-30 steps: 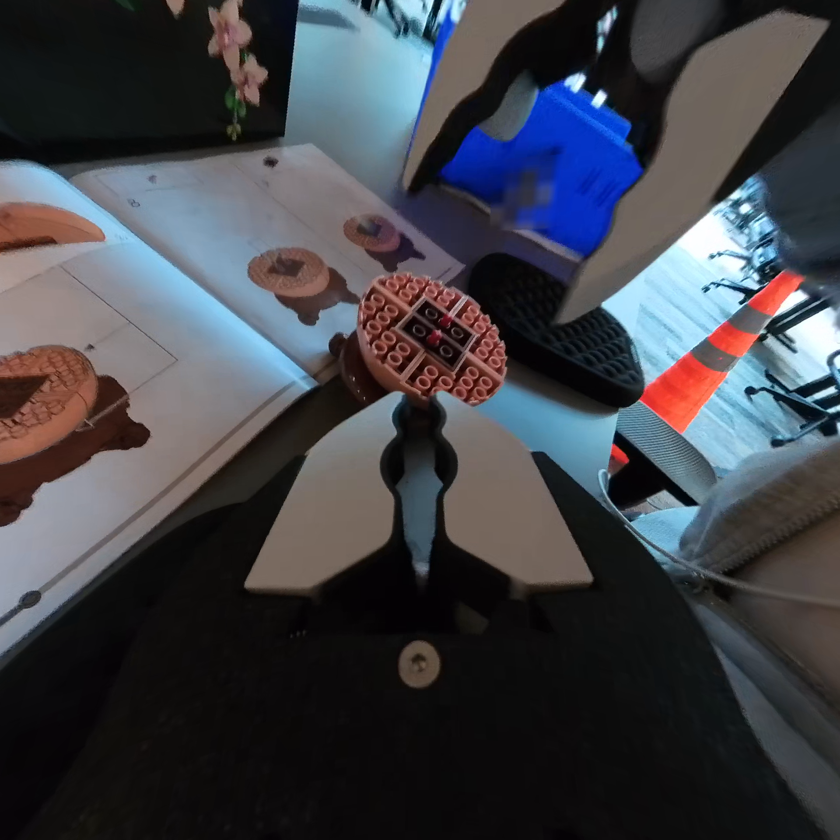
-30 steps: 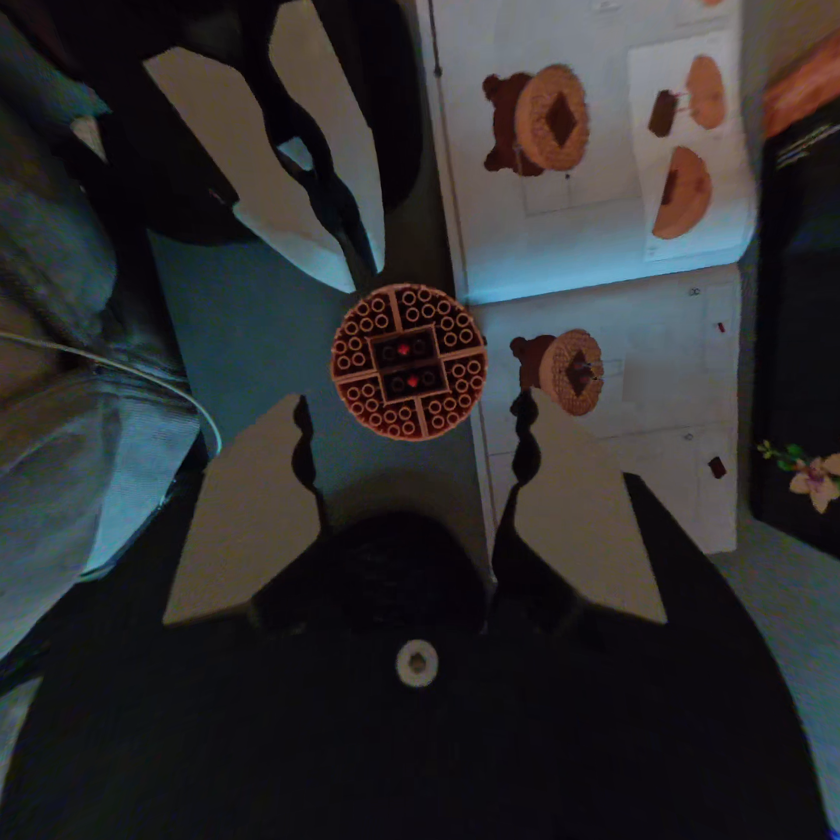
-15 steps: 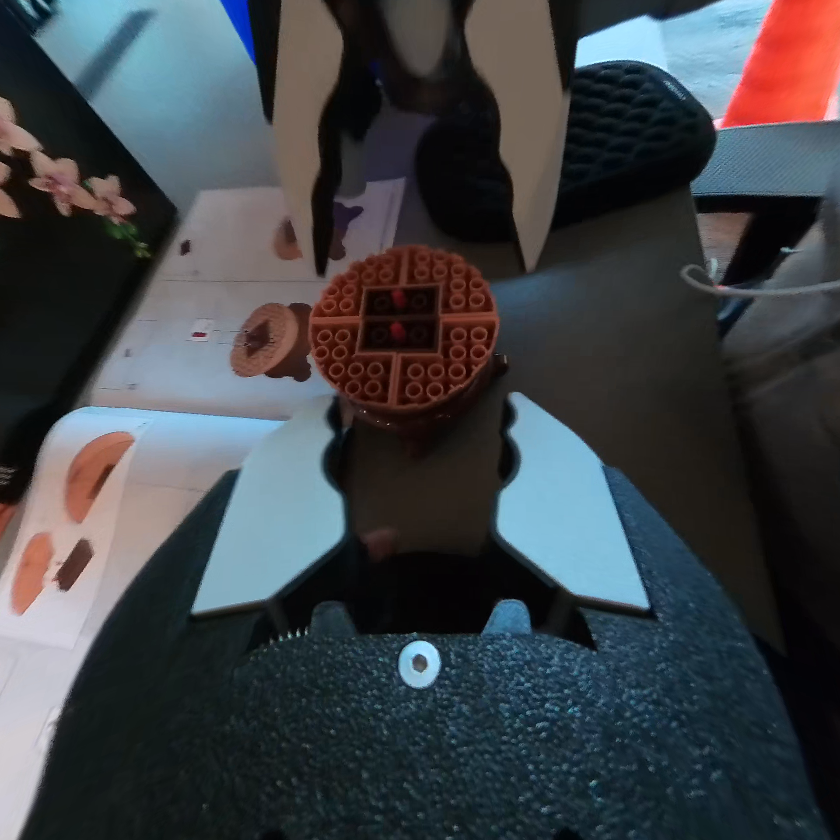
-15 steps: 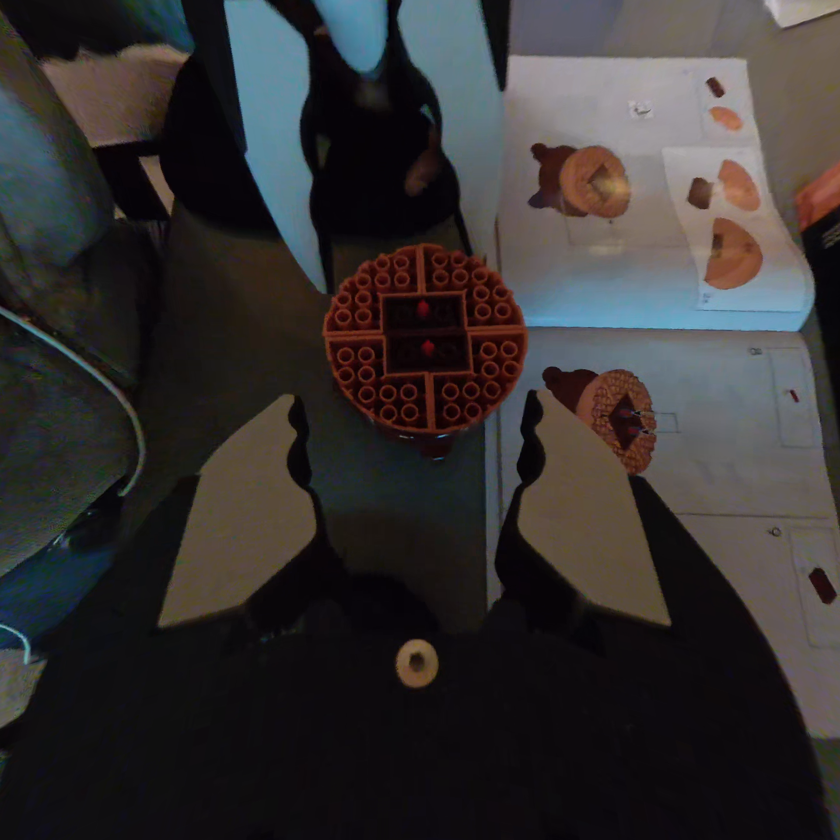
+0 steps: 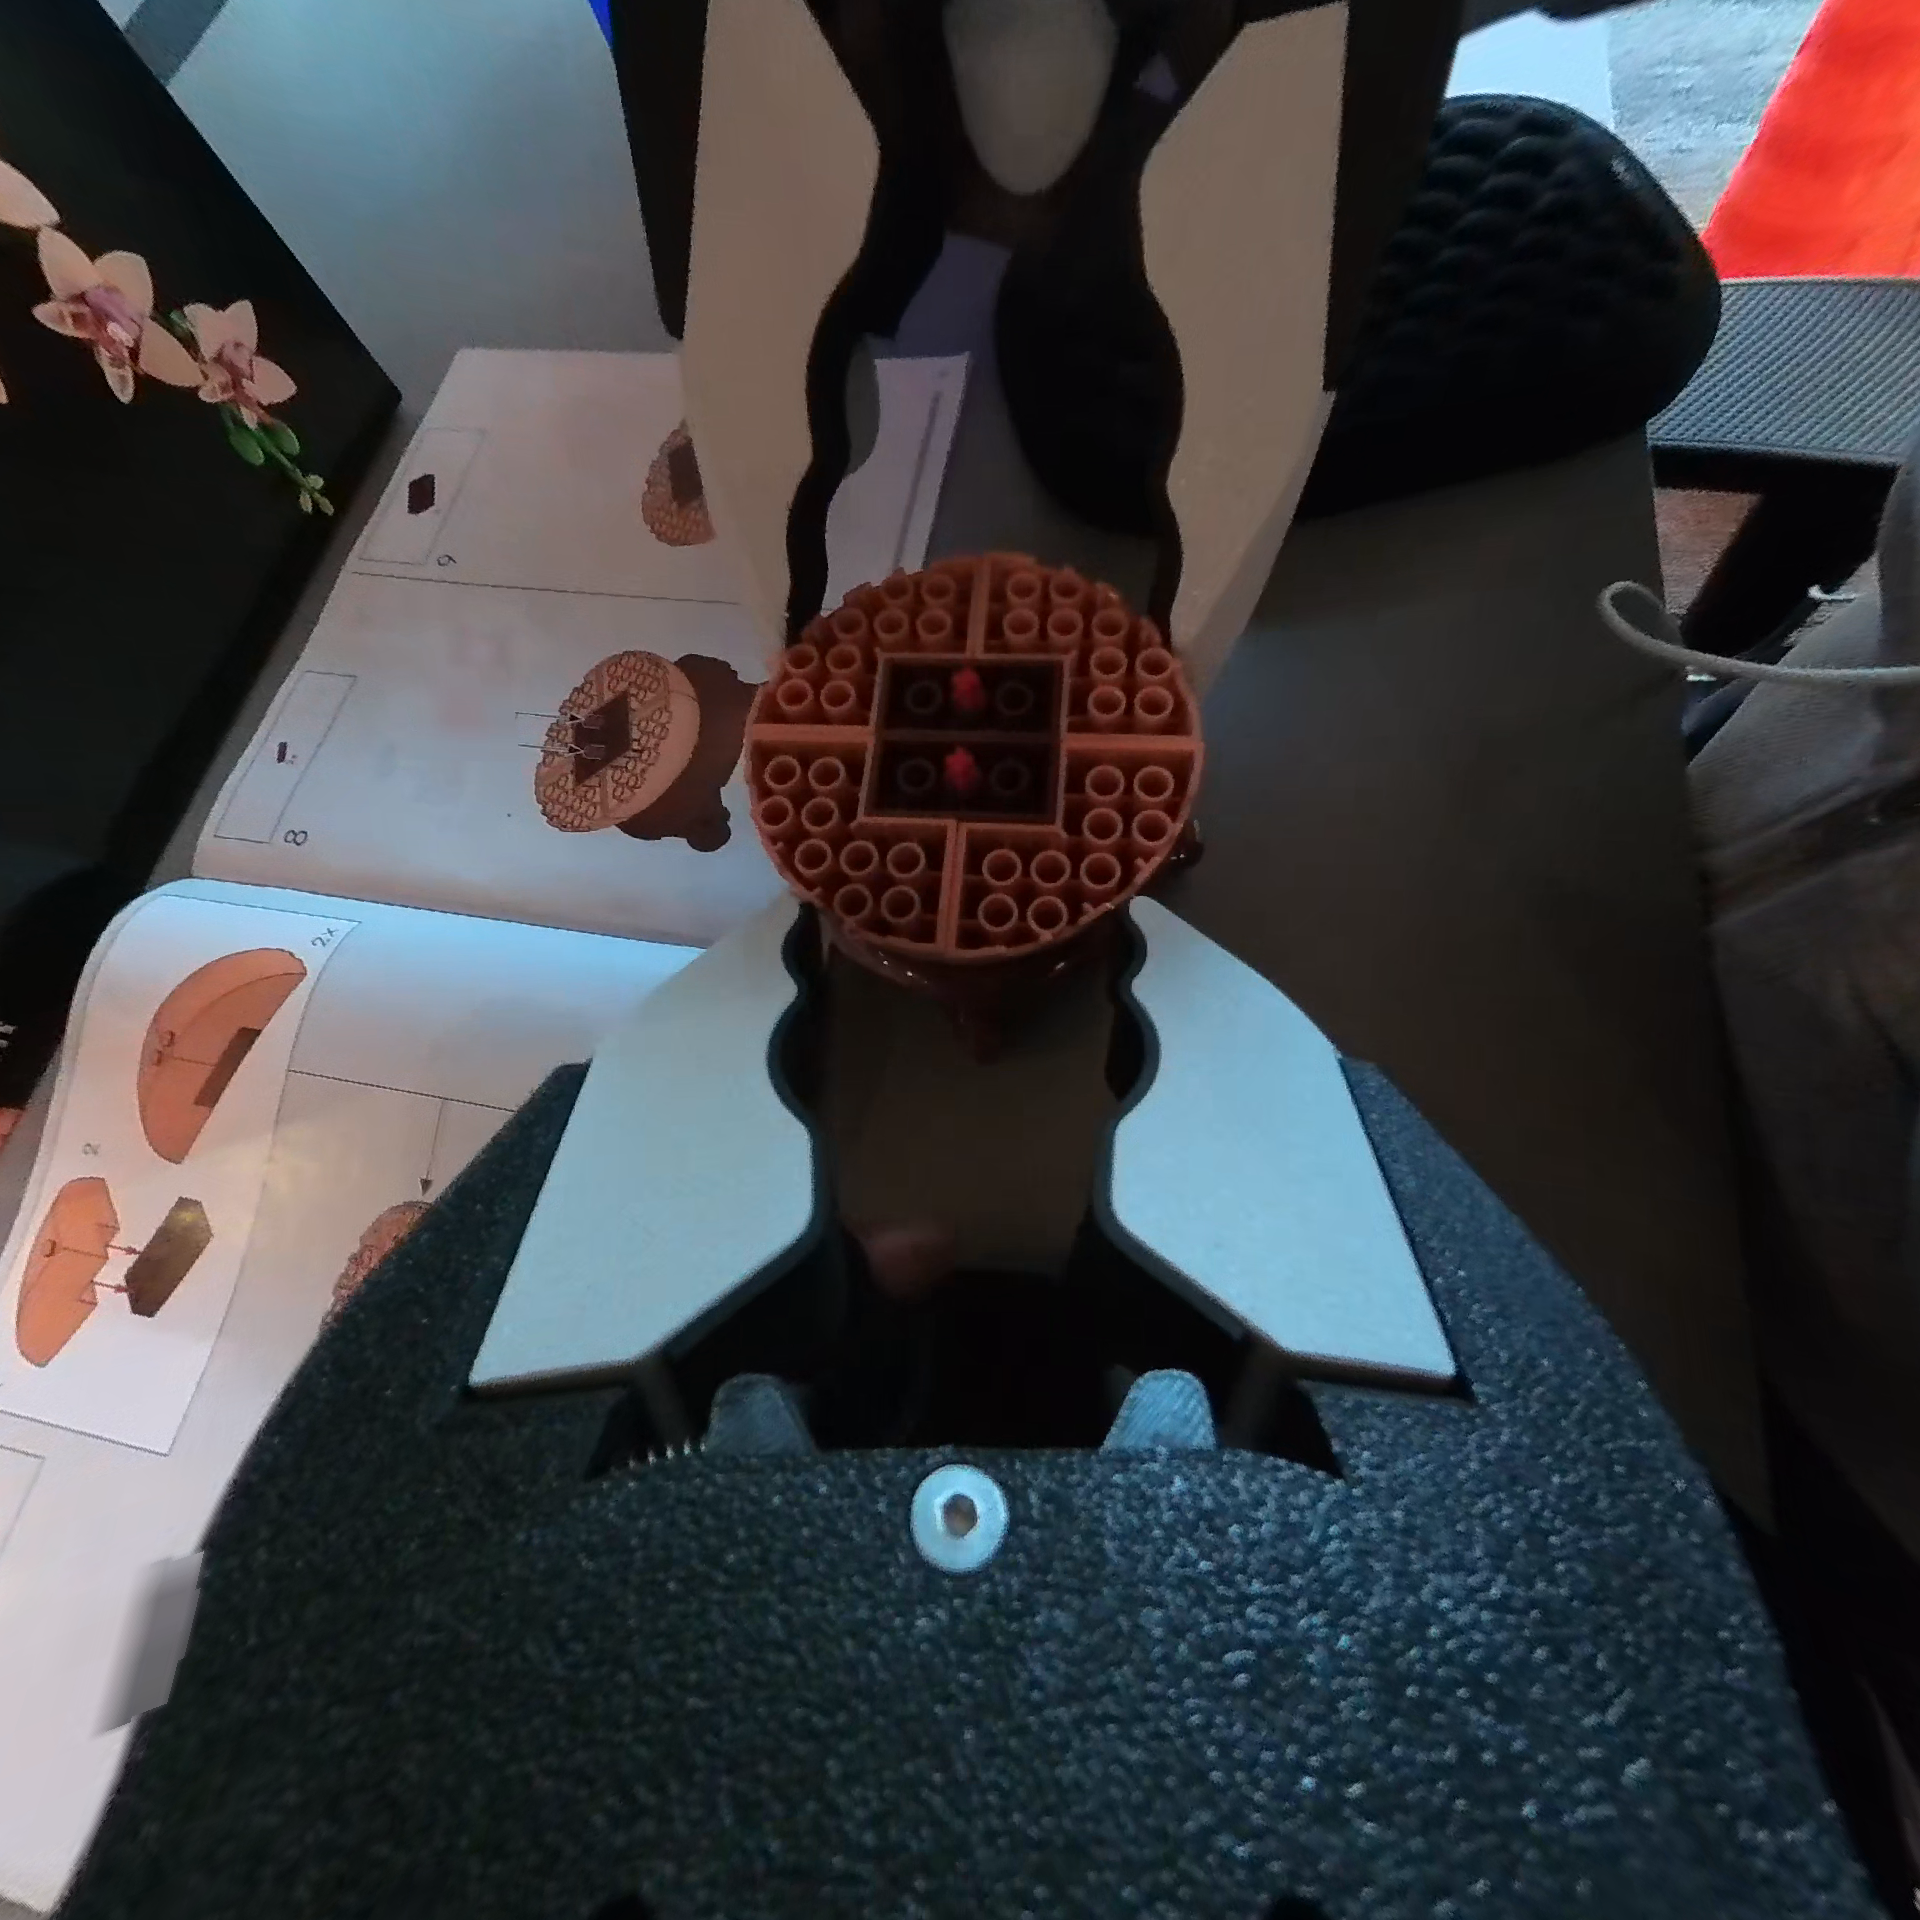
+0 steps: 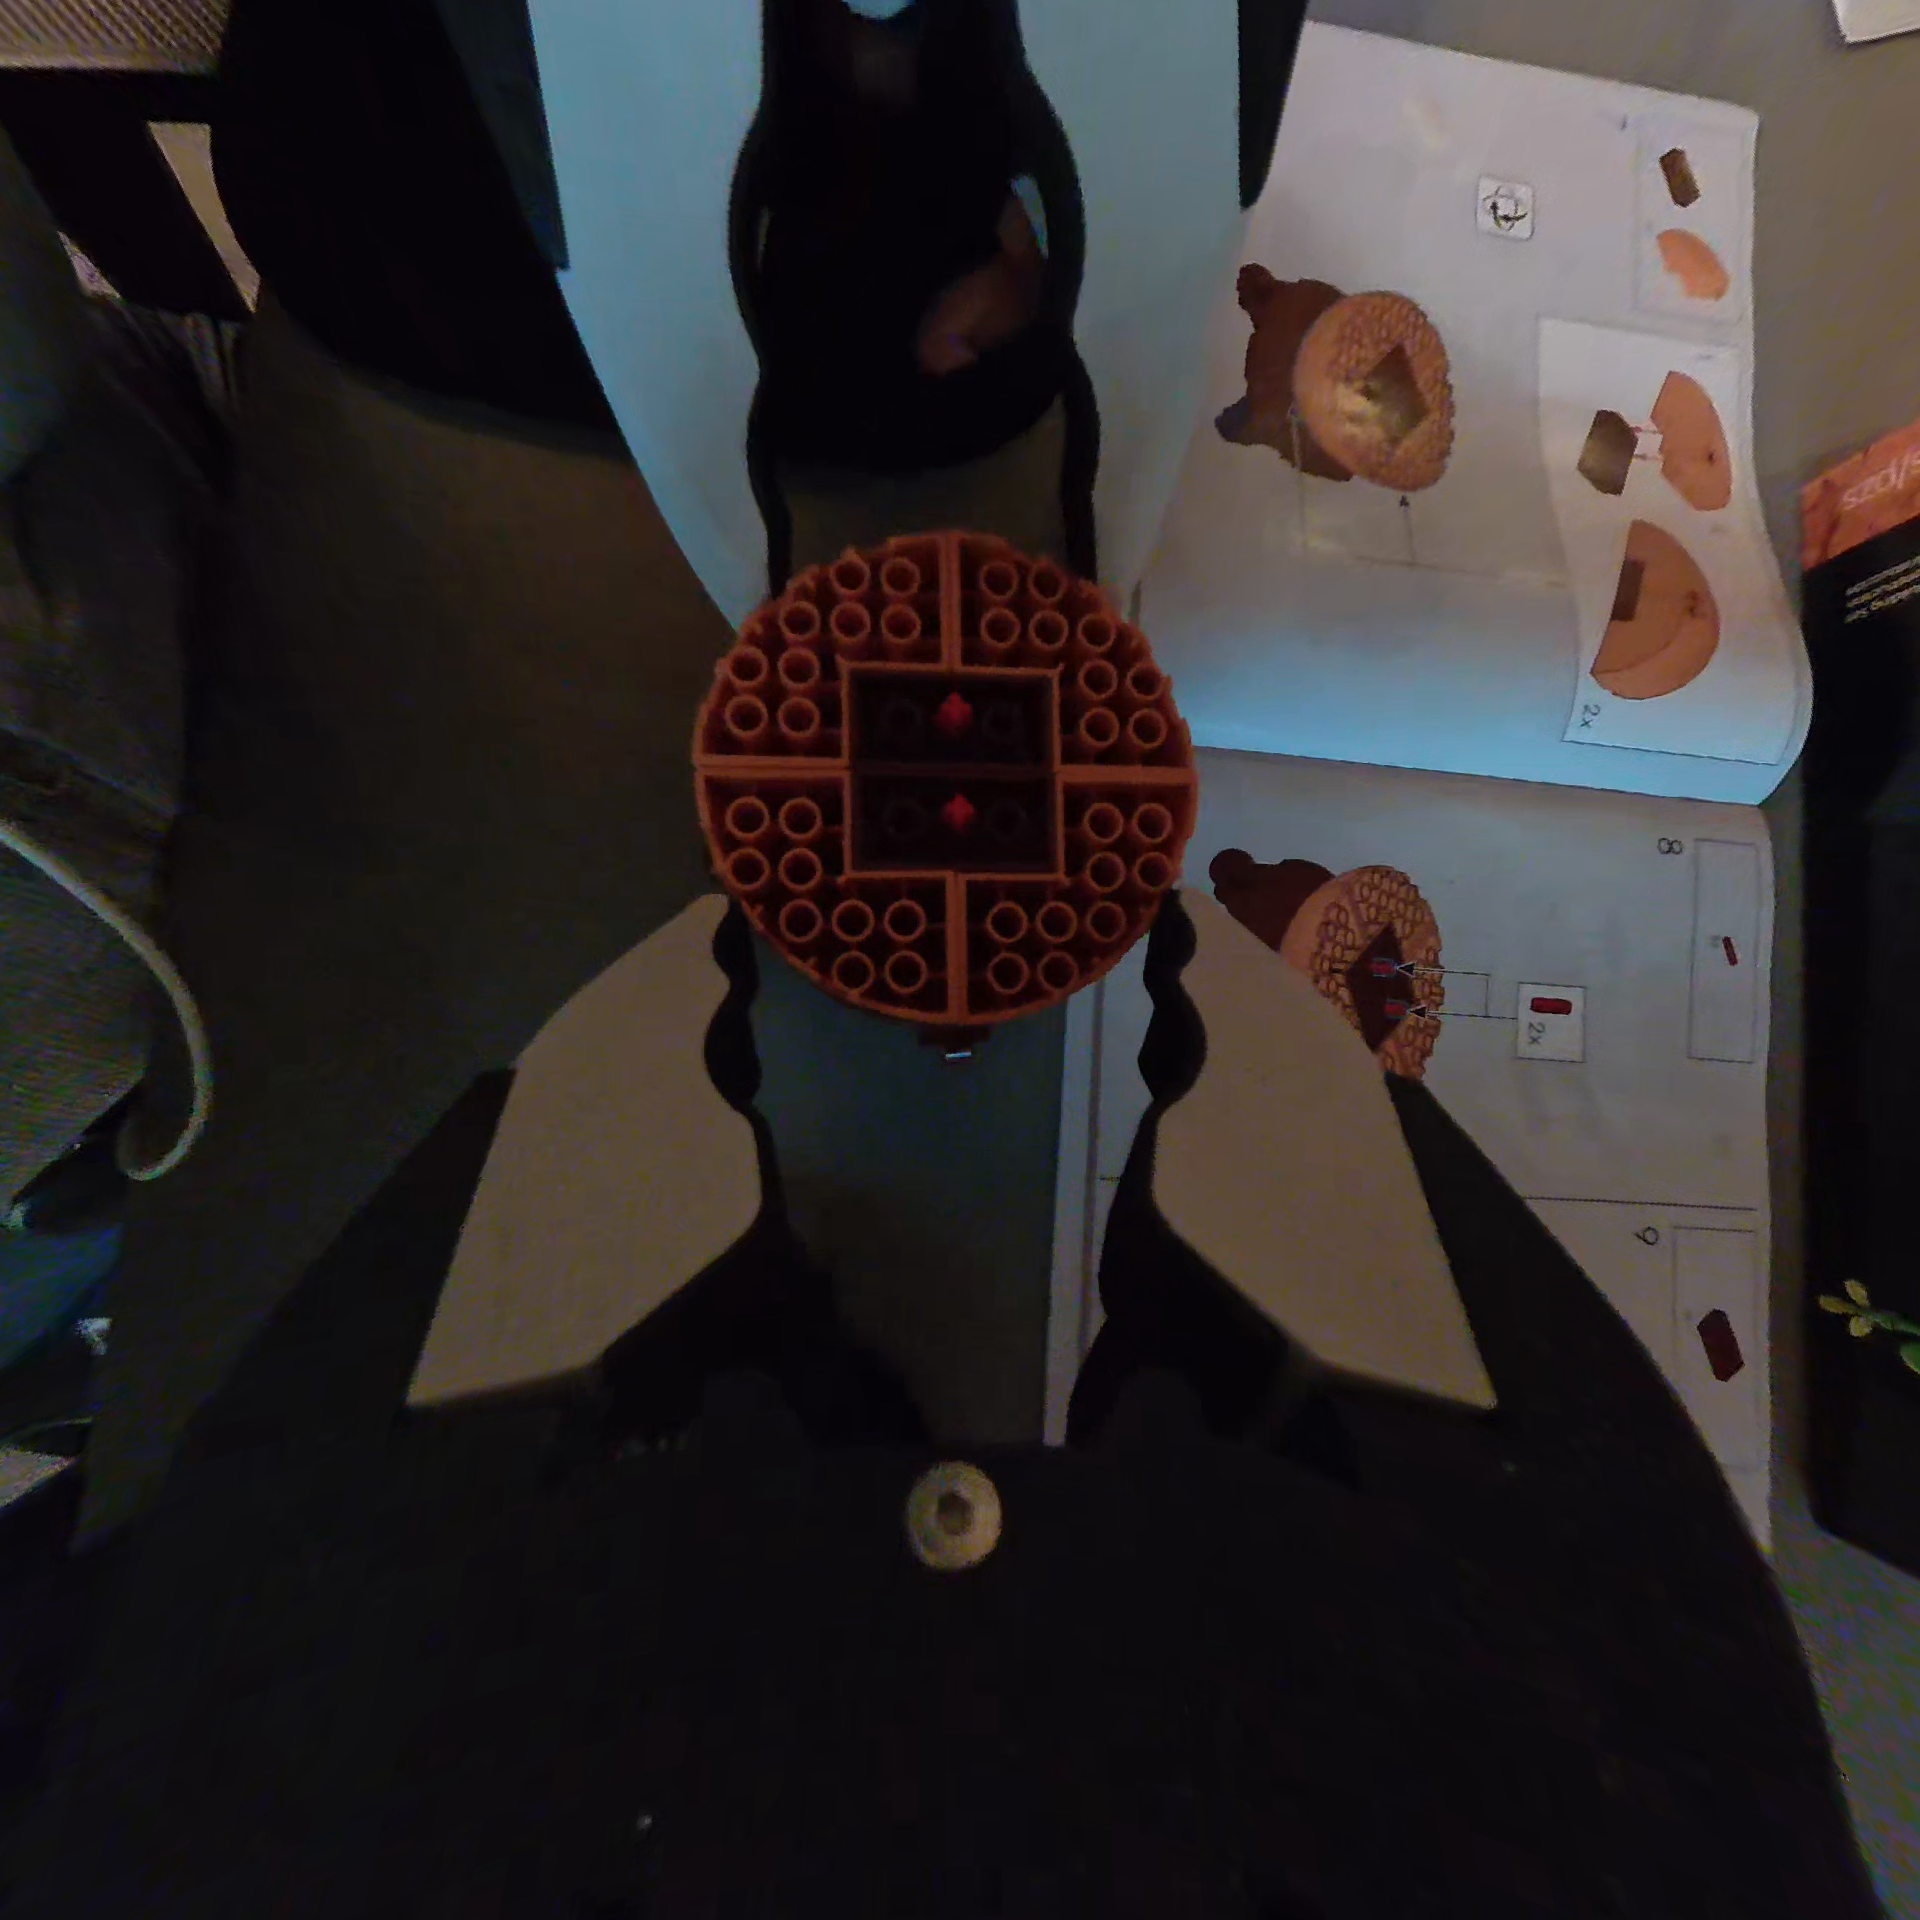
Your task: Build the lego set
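A round brick model stands on the dark table. Its tan disc faces up, with a dark brown centre, two red pins and a dark brown body under it. My left gripper is open; its fingertips sit under the disc's near rim on either side of the brown body, and I see no pad pressing on it. My right gripper is open and comes from the opposite side. Its pads flank the disc close to the rim. It also shows in the left wrist view, at the disc's far edge.
An open instruction booklet lies beside the model, also in the right wrist view. A black box with orchid pictures lies beyond it. A black mesh chair, an orange cone and grey clothing with a cord are at the table's other side.
A second ago my left gripper was shut under the tilted model. It opened and left the model standing on the table. Both grippers have moved in and narrowed their jaws around it.
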### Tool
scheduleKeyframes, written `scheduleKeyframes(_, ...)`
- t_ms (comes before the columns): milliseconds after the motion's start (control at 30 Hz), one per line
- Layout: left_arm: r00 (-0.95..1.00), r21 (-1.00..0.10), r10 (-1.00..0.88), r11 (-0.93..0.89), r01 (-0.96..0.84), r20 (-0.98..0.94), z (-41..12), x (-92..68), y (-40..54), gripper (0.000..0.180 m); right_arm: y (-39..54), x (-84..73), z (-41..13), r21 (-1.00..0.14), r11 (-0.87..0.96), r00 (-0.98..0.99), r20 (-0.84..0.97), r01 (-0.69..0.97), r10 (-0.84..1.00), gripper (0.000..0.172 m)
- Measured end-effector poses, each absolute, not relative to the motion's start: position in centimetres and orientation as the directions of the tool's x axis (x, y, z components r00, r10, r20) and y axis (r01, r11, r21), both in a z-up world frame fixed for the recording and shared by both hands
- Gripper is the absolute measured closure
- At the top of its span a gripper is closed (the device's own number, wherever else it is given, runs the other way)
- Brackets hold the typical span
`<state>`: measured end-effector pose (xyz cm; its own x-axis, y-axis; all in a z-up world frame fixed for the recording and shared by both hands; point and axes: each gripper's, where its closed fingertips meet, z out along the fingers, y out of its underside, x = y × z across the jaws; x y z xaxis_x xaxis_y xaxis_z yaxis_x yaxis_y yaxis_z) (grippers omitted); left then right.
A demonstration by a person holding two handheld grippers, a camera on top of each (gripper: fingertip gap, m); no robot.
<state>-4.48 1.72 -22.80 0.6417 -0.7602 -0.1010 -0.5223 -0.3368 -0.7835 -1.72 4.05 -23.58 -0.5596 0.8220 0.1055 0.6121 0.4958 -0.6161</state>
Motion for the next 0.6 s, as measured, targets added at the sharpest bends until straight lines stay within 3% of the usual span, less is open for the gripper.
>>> scheduleKeyframes(600, 0.593, -0.709, -0.795, -0.346, -0.614, -0.125, -23.09, -4.64, 1.84, 0.128, 4.27, -1.54, -23.78, -0.498, 0.567, -0.603, 0.106, 0.656, 0.791, 0.099)
